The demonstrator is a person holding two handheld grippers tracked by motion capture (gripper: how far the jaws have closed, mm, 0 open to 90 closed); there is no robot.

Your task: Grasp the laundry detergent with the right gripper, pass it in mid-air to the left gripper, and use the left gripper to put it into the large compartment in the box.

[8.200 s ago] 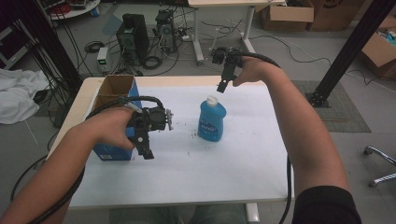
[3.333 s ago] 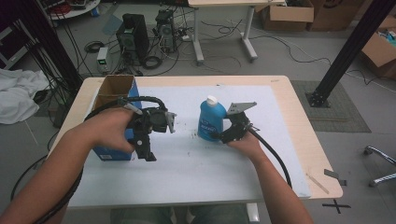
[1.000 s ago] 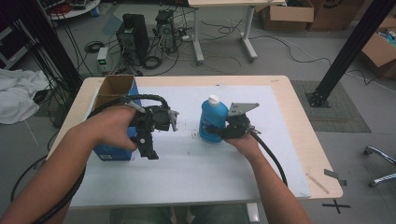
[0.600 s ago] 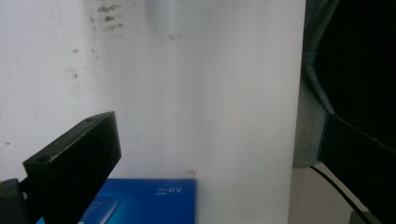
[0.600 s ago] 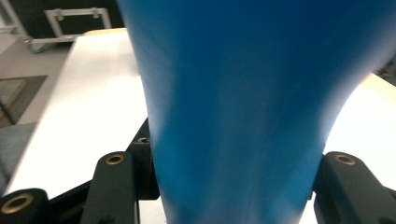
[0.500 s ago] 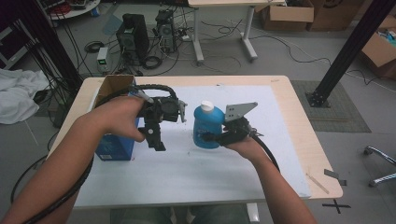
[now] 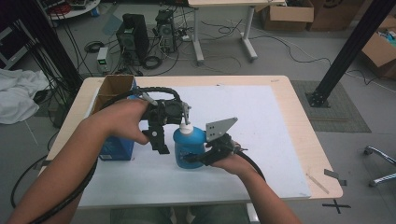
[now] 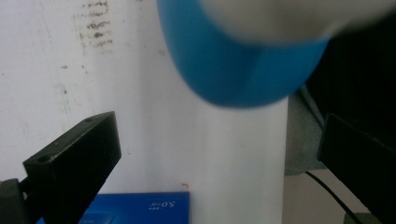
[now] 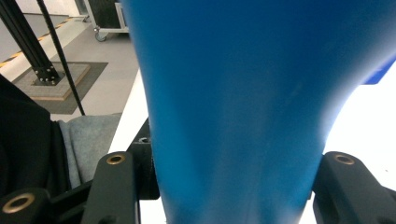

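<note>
A blue bottle with a white cap is near the front of the white mat. My right gripper comes at it from the right and is shut on its lower body. In the right gripper view the bottle is clamped between both jaws of the gripper. My left gripper hovers just above and left of the cap, open and holding nothing. In the left gripper view the open gripper looks down past the blurred cap and the bottle's blue shoulder.
A blue carton with an open brown top stands at the table's left edge, close behind the left hand; its corner shows below the left jaws. The wooden table edge runs along the right. Cables, computers and boxes lie on the floor beyond.
The right gripper has carried the bottle left and toward the person, bringing its cap under the left gripper. The left gripper has shifted only slightly.
</note>
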